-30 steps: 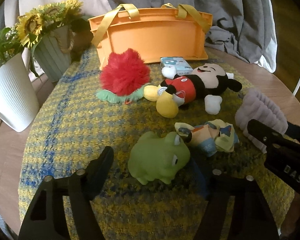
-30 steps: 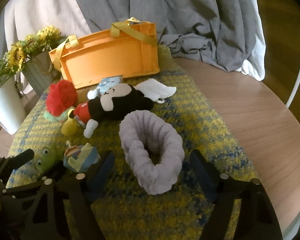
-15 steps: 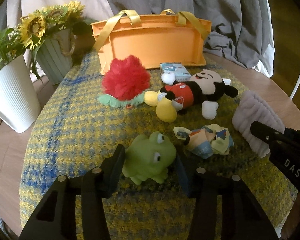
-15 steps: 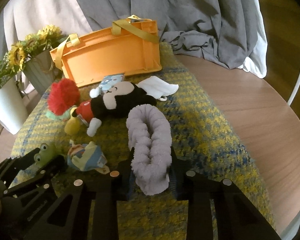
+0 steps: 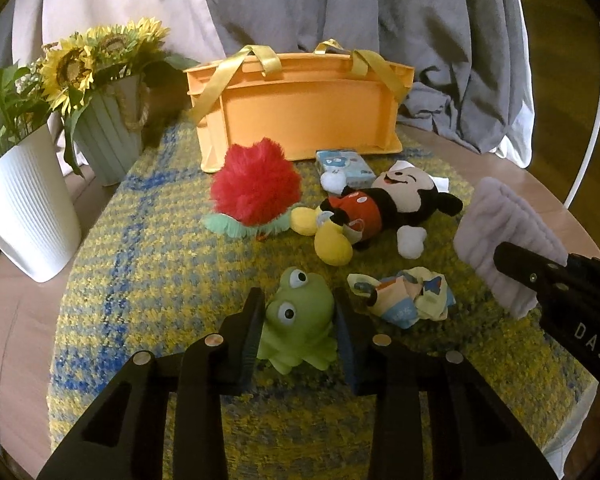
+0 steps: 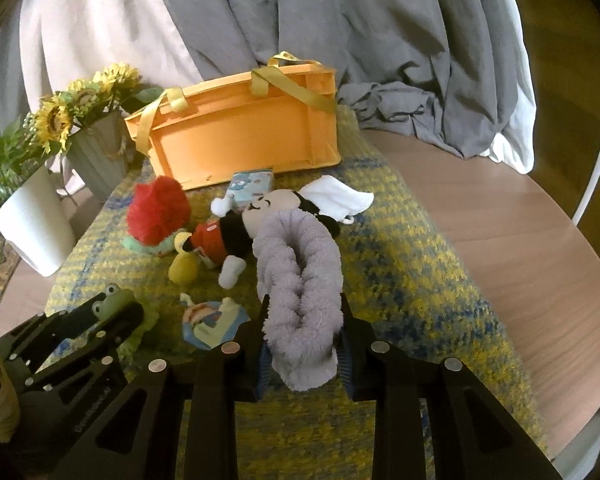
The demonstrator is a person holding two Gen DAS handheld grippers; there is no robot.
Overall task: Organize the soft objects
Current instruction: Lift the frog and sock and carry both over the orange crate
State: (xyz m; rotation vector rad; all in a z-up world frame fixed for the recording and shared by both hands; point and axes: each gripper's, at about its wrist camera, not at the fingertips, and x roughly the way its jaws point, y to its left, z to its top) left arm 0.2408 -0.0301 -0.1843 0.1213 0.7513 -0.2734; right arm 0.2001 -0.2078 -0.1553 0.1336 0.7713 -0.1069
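My left gripper (image 5: 298, 322) is shut on a green frog toy (image 5: 298, 320) and holds it just above the yellow-blue mat (image 5: 148, 248). My right gripper (image 6: 302, 328) is shut on a fluffy lilac headband (image 6: 300, 276), squeezed flat and lifted off the mat. On the mat lie a Mickey Mouse plush (image 5: 376, 212), a red pompom toy (image 5: 256, 188), a small folded patterned cloth (image 5: 408, 296), a blue tissue pack (image 5: 344, 162) and a white cloth (image 6: 336, 198). An orange basket (image 5: 304, 112) with yellow handles stands at the back of the mat.
A white ribbed pot (image 5: 24, 208) and a green vase of sunflowers (image 5: 108, 136) stand at the left edge. Grey and white fabric (image 5: 440, 40) hangs behind the basket. The round wooden table (image 6: 520, 240) is bare to the right; a white tube (image 5: 592, 120) curves at far right.
Both grippers went from open to shut. The left closed on the frog and the right closed on the headband, squeezing it flat. Both have lifted and pulled back slightly.
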